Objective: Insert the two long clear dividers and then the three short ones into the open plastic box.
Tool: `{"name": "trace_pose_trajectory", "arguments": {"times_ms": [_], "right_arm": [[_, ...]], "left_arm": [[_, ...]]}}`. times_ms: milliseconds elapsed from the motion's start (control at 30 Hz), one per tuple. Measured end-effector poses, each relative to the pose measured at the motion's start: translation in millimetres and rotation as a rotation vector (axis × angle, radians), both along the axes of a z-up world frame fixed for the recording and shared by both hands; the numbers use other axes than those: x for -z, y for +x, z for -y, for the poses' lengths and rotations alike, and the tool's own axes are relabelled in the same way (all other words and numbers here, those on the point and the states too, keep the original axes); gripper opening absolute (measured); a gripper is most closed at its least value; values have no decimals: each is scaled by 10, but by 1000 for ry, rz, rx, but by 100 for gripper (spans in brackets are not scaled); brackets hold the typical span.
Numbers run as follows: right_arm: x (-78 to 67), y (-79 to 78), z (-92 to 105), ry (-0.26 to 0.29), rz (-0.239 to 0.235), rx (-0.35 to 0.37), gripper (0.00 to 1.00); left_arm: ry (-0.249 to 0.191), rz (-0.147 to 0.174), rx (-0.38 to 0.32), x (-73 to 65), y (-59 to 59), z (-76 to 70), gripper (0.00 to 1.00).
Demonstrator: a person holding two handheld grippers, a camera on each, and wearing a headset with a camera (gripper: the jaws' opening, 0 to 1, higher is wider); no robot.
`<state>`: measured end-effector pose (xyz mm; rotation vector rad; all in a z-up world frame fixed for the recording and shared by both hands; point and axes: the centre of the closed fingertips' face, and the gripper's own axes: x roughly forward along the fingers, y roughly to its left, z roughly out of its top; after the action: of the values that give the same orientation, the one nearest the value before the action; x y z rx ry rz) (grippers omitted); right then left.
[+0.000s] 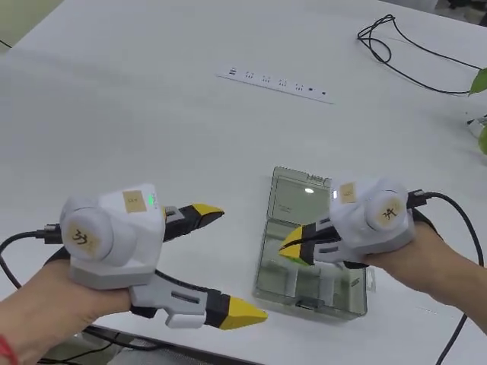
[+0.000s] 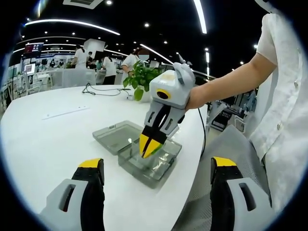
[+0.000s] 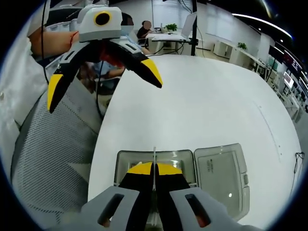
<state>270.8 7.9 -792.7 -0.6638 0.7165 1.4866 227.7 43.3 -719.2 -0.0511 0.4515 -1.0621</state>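
The clear plastic box [image 1: 262, 262] lies open near the table's front edge, its lid [image 1: 298, 199] flat behind it. My right gripper [image 1: 291, 247] hovers just over the box's tray, shut on a thin clear divider [image 3: 154, 155] held upright on edge between the yellow tips. From the right gripper view the divider lines up over the box [image 3: 126, 160]. My left gripper [image 1: 228, 262] stands open to the left of the box with nothing in it. In the left gripper view the right gripper [image 2: 150, 147] points down into the box [image 2: 144, 175]. Clear pieces inside the tray are hard to make out.
A white power strip [image 1: 275, 82] lies at the middle back of the white table [image 1: 122, 114]. A black cable [image 1: 396, 46] loops at the back right beside a green plant [image 1: 479, 84]. The table's front edge runs just under both grippers.
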Motion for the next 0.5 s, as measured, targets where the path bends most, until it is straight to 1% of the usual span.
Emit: {"name": "trace_pose_trajectory", "arguments": {"times_ms": [300, 500], "right_arm": [[95, 1, -27, -31, -18, -4, 2], [140, -9, -30, -68, -19, -16, 2]], "left_arm": [[3, -1, 12, 8, -8, 22, 93], [4, -1, 13, 9, 1, 19, 93]]}}
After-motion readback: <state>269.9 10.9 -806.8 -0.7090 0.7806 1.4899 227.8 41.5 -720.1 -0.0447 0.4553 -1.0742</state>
